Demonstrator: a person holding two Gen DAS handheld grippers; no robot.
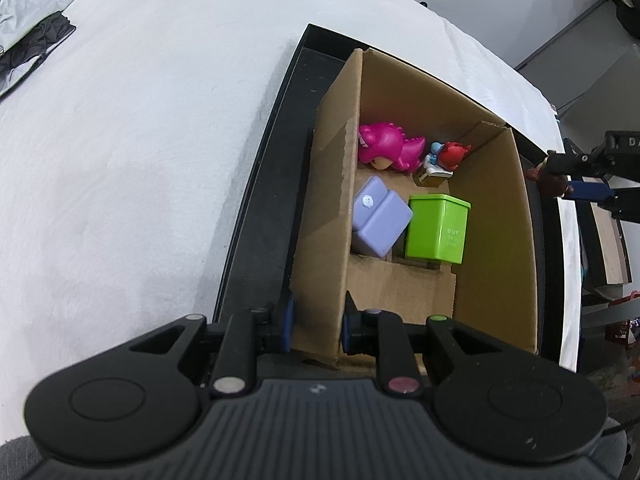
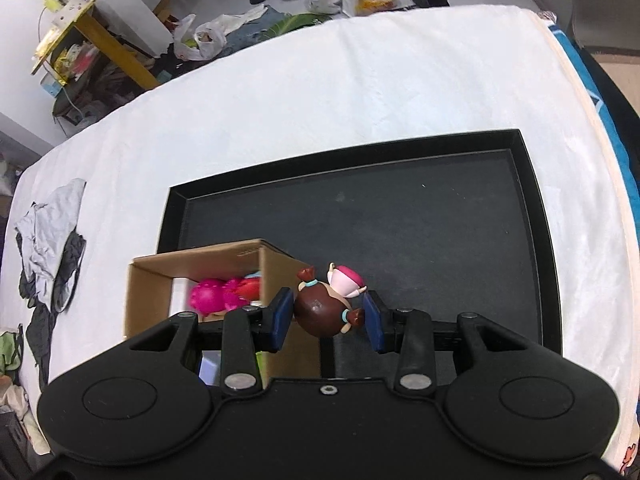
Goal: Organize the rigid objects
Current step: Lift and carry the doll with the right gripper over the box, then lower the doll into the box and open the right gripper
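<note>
A cardboard box (image 1: 496, 216) stands in a black tray (image 1: 260, 184) on a white cloth. In it lie a pink dinosaur figure (image 1: 388, 148), a small red and blue figure (image 1: 446, 156), a lilac block (image 1: 380, 216) and a green tin (image 1: 438, 226). My left gripper (image 1: 318, 326) is shut on the box's left wall (image 1: 328, 208). My right gripper (image 2: 328, 316) is shut on a brown-haired doll figure (image 2: 320, 312) with a pink cup, held above the tray (image 2: 400, 220) just right of the box (image 2: 152, 292); it also shows at the right of the left wrist view (image 1: 576, 184).
Grey and black clothes (image 2: 52, 248) lie on the cloth at the left. Beyond the bed's far edge are plastic bags (image 2: 208, 36), a yellow shelf (image 2: 80, 12) and floor clutter. A blue edge (image 2: 600, 100) runs along the right side.
</note>
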